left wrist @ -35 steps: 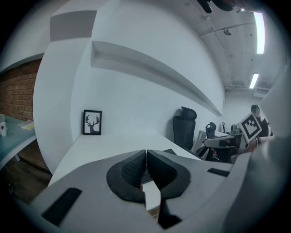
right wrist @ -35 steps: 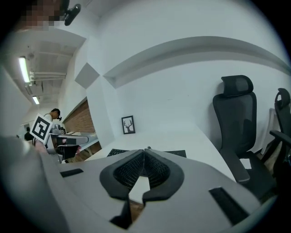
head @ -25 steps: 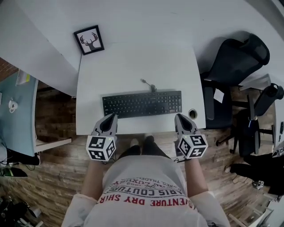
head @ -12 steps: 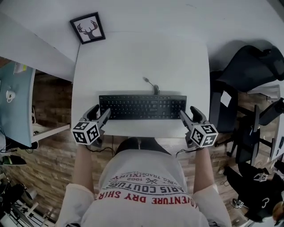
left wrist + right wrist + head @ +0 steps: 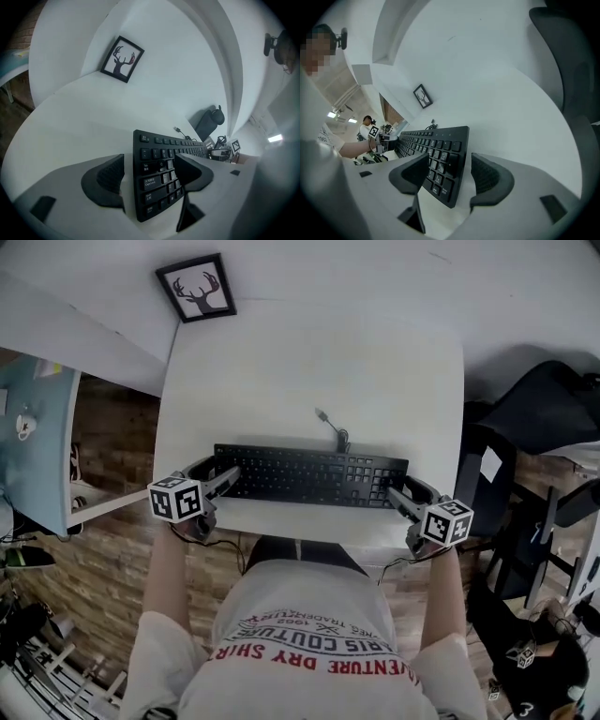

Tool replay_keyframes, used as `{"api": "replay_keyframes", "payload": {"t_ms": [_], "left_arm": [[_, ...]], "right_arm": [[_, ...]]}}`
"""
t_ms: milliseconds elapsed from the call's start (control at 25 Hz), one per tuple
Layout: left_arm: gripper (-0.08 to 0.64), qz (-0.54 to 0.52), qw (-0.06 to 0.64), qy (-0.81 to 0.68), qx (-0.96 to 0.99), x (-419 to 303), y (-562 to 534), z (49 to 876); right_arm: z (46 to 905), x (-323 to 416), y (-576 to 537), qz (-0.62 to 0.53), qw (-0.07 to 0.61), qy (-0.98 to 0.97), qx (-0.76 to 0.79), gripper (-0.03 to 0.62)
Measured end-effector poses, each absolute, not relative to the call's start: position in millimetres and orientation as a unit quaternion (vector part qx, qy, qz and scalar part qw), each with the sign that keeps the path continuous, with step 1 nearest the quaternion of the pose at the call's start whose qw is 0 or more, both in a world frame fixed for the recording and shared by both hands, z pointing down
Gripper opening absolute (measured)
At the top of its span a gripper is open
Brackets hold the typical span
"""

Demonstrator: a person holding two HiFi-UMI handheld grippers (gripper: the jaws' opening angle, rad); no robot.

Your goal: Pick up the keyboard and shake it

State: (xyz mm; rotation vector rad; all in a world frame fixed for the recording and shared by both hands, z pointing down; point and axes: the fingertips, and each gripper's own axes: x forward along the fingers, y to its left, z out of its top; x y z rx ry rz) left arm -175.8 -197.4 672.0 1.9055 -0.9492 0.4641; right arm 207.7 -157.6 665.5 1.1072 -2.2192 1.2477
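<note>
— White desk point(image 5: 309, 381), framed deer print point(image 5: 195, 287) at back. Status?
— Left gripper point(image 5: 217, 476): jaws opening, left end of keyboard point(image 5: 309, 477) between them, pads clear. Keyboard flat near front edge. Right gripper point(image 5: 405, 495): jaws opening round right end, not touching.

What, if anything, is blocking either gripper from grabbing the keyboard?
Nothing visible. The keyboard already lies with one end between the opening jaws of the left gripper and the other end between the opening jaws of the right gripper.
</note>
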Motion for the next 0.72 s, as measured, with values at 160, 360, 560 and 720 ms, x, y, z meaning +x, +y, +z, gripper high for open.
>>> {"api": "replay_keyframes", "payload": {"t_ms": [160, 360, 560, 720], "left_arm": [[0.331, 0.191, 0.467, -0.366, 0.782, -180.2, -196.4, 671.5], [0.330, 0.198, 0.472, -0.335, 0.791, -169.9, -193.0, 669.7], [0.308, 0.190, 0.475, -0.337, 0.790, -170.1, -197.8, 673.0], [0.243, 0.176, 0.500, -0.341, 0.776, -172.1, -202.8, 675.7]], "right_arm": [[668.8, 196.6, -161.7, 0.467, 0.168, -0.796, 0.347, 0.272], [674.9, 192.6, -165.4, 0.474, 0.188, -0.797, 0.323, 0.272], [677.4, 192.8, -167.1, 0.491, 0.187, -0.792, 0.311, 0.245], [678.6, 196.1, -165.1, 0.497, 0.189, -0.788, 0.309, 0.213]]}}
